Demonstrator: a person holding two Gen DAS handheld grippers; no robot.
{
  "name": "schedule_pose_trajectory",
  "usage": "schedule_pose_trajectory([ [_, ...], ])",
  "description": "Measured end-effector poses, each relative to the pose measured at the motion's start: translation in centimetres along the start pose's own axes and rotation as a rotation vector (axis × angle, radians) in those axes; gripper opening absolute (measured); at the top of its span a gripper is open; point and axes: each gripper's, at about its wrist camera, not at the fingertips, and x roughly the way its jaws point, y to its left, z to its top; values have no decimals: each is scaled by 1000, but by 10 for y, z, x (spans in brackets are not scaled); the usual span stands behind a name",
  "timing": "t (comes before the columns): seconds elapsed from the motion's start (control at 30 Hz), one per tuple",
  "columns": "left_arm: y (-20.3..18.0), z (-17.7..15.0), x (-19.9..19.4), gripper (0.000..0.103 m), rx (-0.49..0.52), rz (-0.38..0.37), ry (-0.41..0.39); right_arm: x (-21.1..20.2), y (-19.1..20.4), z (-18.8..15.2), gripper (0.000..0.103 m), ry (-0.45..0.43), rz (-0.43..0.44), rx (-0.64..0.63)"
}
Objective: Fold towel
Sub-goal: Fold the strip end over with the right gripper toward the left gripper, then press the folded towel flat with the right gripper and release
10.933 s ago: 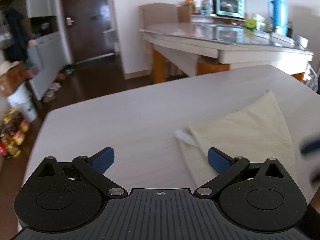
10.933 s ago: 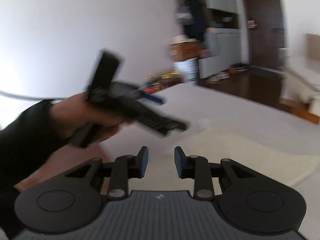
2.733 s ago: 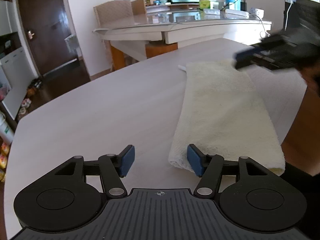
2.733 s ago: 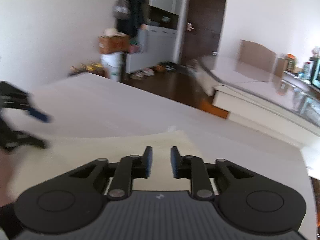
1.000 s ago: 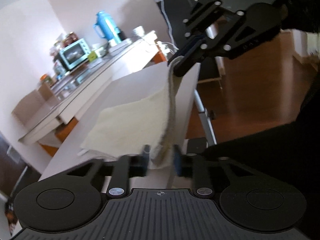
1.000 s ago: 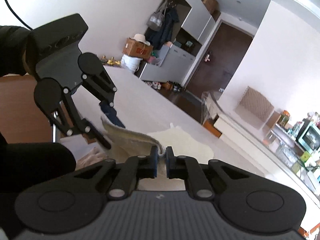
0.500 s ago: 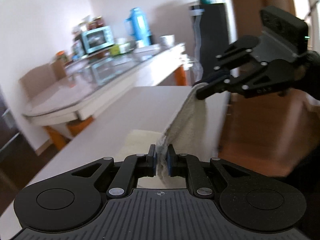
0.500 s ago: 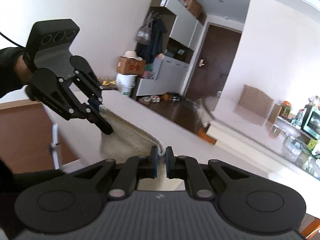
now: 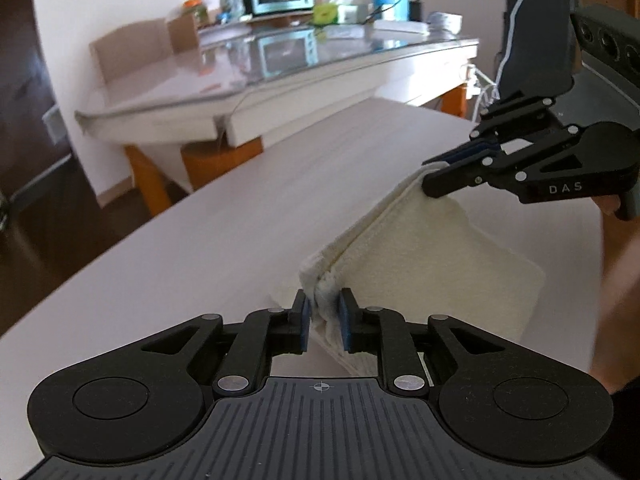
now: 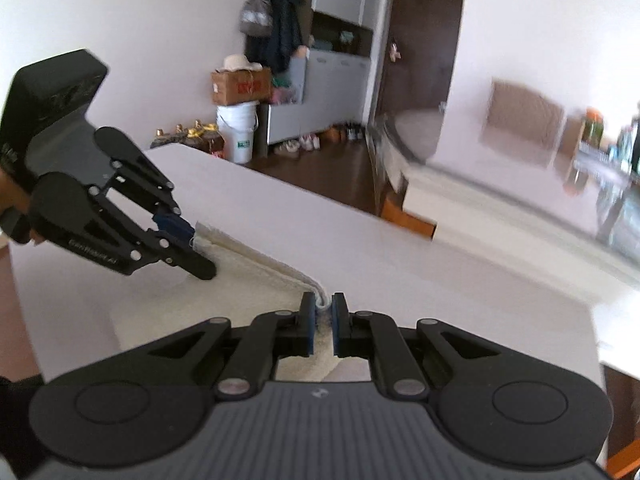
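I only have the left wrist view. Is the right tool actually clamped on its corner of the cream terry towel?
Observer: Yes. The right wrist view shows the right tool with its blue pads shut on a corner of the cream terry towel.
Operator: How does my left tool look from outside?
Observer: The left tool tips down at the towel's other corner on the white table. Its jaws have just been opening, with the corner between them.
Operator: And the edge between the corners?
Observer: It runs unbroken from tool to tool, gently curved.
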Motion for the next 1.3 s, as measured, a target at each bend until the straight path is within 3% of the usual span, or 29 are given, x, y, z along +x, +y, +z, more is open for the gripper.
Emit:
schedule_pose_trajectory([
  [0.1,7,-1,7,33,-27,20,-11,12,-5,-6,11,18,-16,20],
  [0.17,11,-2,10,43,-44,34,-21,15,-8,-9,24,11,-33,40],
  [0.23,11,-2,10,45,-50,43,-26,14,-10,-10,27,-11,-53,65],
  [0.43,2,-5,-15,42,-35,117,-101,-7,-7,-13,27,-61,-85,94],
  [0.53,-4,-6,-22,43,-24,84,-131,-13,-5,-15,25,-66,-85,114],
  [0.63,-14,-5,-16,42,12,48,-114,-1,-4,-18,12,-29,-80,104],
  [0.77,-20,-9,-3,42,20,46,-71,16,-8,-18,11,-3,-67,126],
  [1.0,-16,-16,-4,42,-26,52,-72,34,-4,-11,11,10,-66,81],
  [1.2,-8,-17,-28,40,-61,104,-106,11,1,-4,12,-3,-95,116],
  [1.3,-17,-21,-40,41,-36,82,-114,-4,8,-7,12,-1,-84,130],
])
